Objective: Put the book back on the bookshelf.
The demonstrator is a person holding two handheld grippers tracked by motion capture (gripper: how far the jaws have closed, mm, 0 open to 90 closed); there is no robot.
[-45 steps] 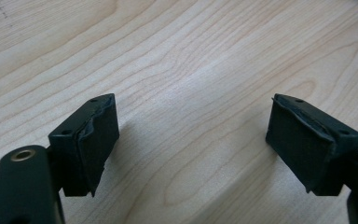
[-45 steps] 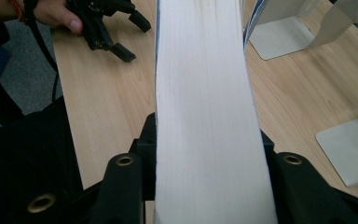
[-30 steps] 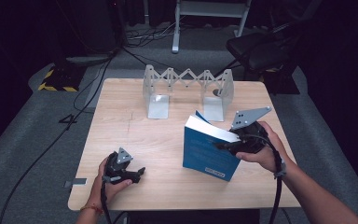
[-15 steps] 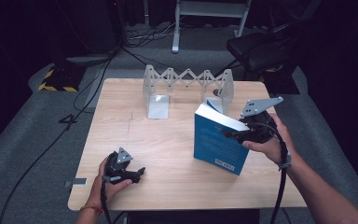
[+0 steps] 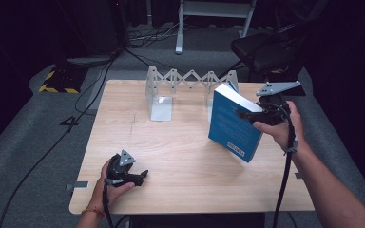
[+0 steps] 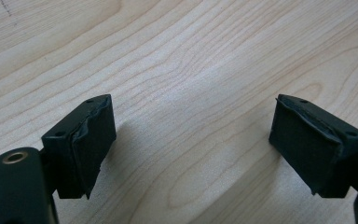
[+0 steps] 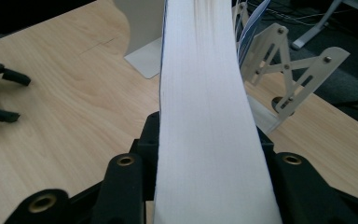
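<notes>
A thick blue-covered book [image 5: 233,124] hangs tilted above the right side of the table, lower corner toward the table's front. My right gripper [image 5: 247,115] is shut on its page edge near the top. In the right gripper view the white page block [image 7: 205,93] runs up between the two black jaws of the right gripper [image 7: 205,133]. An expandable metal book rack [image 5: 185,81] stands at the table's back, just behind the book. My left gripper [image 5: 140,176] rests near the front left edge, open, its pads [image 6: 91,144] wide apart over bare wood.
The wooden table [image 5: 180,142] has free room between the two grippers. The rack's scissor links [image 7: 291,65] and a flat bookend plate [image 5: 161,108] stand at the back. A dark chair [image 5: 266,50], cables and grey floor lie beyond the table.
My right gripper has lifted the book and carried it right and back toward the rack, tilting it. The left gripper has stayed where it was.
</notes>
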